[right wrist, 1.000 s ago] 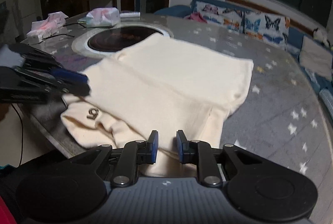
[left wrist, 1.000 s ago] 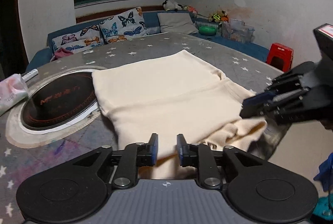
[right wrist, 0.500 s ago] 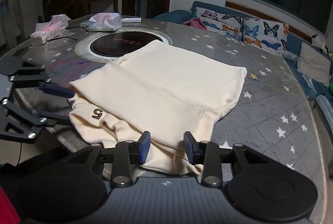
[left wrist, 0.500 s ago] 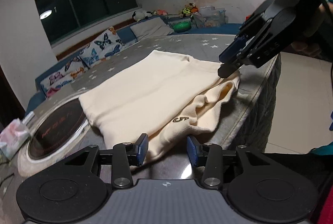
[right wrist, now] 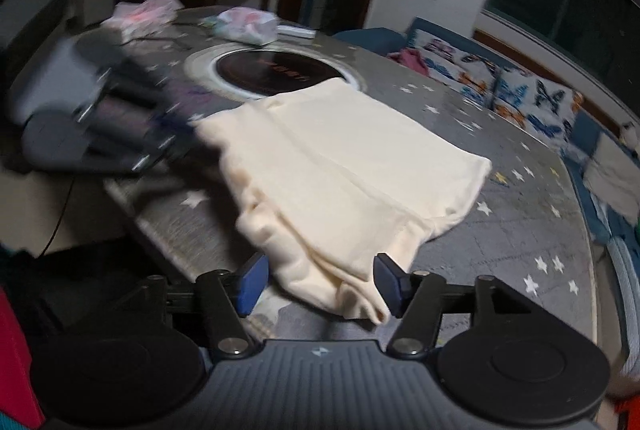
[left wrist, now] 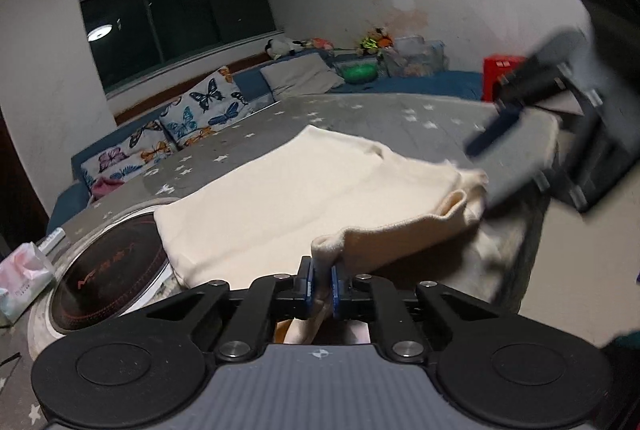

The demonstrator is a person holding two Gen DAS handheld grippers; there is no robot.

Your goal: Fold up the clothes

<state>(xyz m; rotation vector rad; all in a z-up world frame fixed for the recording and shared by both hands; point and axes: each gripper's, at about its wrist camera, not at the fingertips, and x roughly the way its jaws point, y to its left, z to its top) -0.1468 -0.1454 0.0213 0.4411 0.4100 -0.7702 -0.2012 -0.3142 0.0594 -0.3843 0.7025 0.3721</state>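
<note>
A cream garment (left wrist: 304,190) lies folded on the round grey star-patterned table (left wrist: 384,114). My left gripper (left wrist: 321,288) is shut on the garment's near edge, and cloth bunches up between its blue pads. In the right wrist view the same garment (right wrist: 344,166) spreads across the table. My right gripper (right wrist: 320,284) is open wide, with the garment's near corner lying between its pads. The right gripper shows blurred at the right of the left wrist view (left wrist: 568,134). The left gripper shows blurred at the left of the right wrist view (right wrist: 112,118).
A round black induction plate (left wrist: 112,286) is set into the table left of the garment. Tissue packs (right wrist: 248,24) and a remote lie at the table's far side. A blue sofa with butterfly cushions (left wrist: 192,114) and a red stool (left wrist: 500,70) stand beyond.
My left gripper closed on the garment's near edge after being open half a second ago. My right gripper opened wider and sits at the near corner. Both views are motion-blurred.
</note>
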